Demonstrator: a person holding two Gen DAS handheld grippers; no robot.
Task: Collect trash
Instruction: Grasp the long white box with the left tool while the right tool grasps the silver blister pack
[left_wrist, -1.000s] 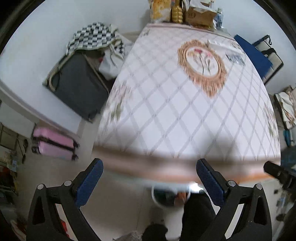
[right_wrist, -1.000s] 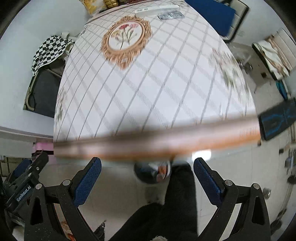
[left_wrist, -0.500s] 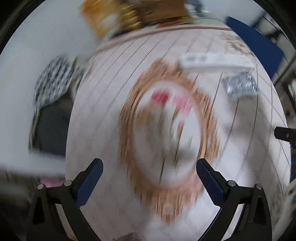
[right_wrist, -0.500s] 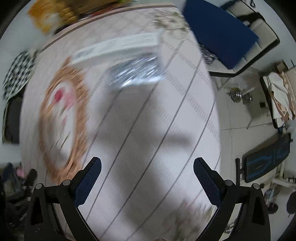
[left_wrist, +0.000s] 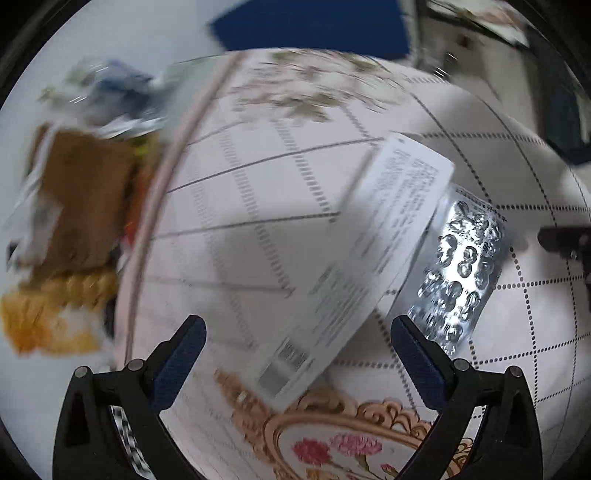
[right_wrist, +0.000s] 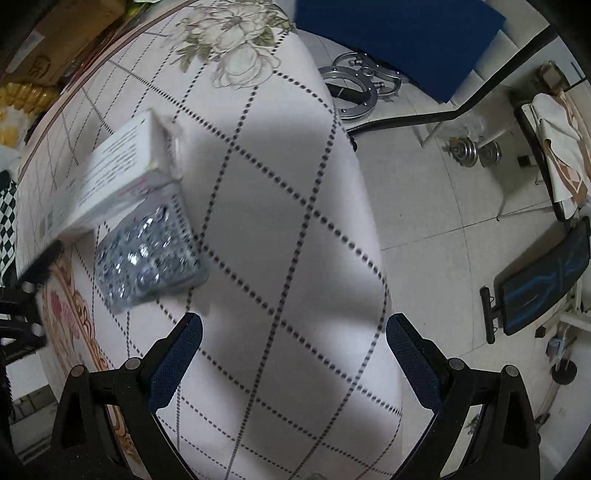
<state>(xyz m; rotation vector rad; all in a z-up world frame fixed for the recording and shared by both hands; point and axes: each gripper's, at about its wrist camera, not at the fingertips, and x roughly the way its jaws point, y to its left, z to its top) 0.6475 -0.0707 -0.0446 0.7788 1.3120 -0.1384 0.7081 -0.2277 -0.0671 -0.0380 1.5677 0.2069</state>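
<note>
A long white medicine box (left_wrist: 365, 258) lies on the patterned tablecloth (left_wrist: 240, 206), with a silver blister pack (left_wrist: 461, 266) right beside it. My left gripper (left_wrist: 295, 358) is open and empty, hovering just short of the box's near end. In the right wrist view the box (right_wrist: 110, 177) and the blister pack (right_wrist: 147, 258) lie to the left. My right gripper (right_wrist: 291, 354) is open and empty over bare cloth, to the right of the pack.
A cardboard box (left_wrist: 85, 195) and yellow packets (left_wrist: 55, 314) stand past the table's far edge. The table's right edge (right_wrist: 362, 192) drops to tiled floor with a blue chair (right_wrist: 399, 33), dumbbells (right_wrist: 472, 151) and a bench (right_wrist: 543, 280).
Both grippers have moved from the table's near edge forward across it to the box and blister pack. Both stayed open.
</note>
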